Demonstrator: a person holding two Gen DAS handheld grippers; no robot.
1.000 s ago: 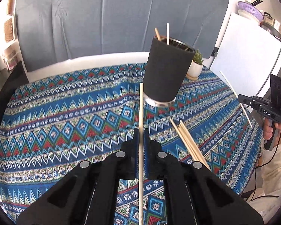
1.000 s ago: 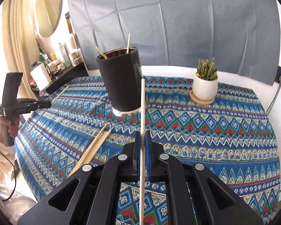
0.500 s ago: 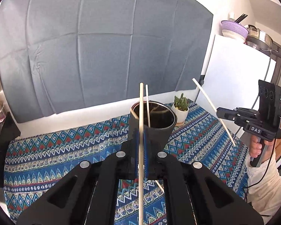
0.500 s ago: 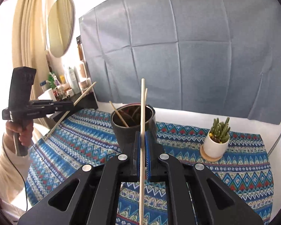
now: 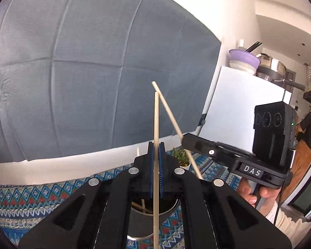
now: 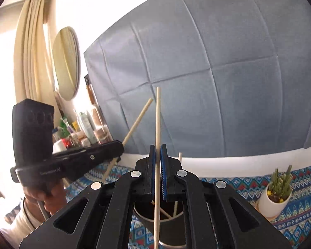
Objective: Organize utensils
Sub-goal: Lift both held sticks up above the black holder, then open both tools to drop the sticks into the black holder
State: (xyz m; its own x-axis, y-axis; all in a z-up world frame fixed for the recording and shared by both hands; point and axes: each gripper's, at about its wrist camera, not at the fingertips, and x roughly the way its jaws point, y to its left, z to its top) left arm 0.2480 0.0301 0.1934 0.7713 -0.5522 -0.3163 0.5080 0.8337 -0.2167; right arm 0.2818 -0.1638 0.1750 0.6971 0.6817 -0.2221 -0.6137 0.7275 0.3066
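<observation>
Your left claw (image 5: 156,151) clamped a chopstick (image 5: 156,124), long axis upright, above the black cup (image 5: 147,222). Your right claw (image 6: 158,155) pinched another chopstick (image 6: 158,120), also upright. "DAS" label (image 5: 252,170) readable.

Both claws (image 5: 156,159) (image 6: 158,161) raised chopsticks (image 5: 156,124) (image 6: 158,124) above black cup (image 6: 163,224).

Left tool (image 5: 156,145): matt black plastic body, ribbed blue rubbery pads, small shiny metal pins; clamps a pale, smooth wooden chopstick (image 5: 156,124). Right tool (image 6: 158,147): same matt black plastic, blue pads, on another bare wood stick (image 6: 158,120). Below both tools, holder cup (image 6: 172,228): matt black wall, shiny metal base rim. Bench cloth (image 5: 41,195): woven patterned fabric. Behind the tools, backdrop (image 5: 72,72): matt grey creased cloth. Plant pot (image 6: 267,201): glossy white ceramic.
</observation>
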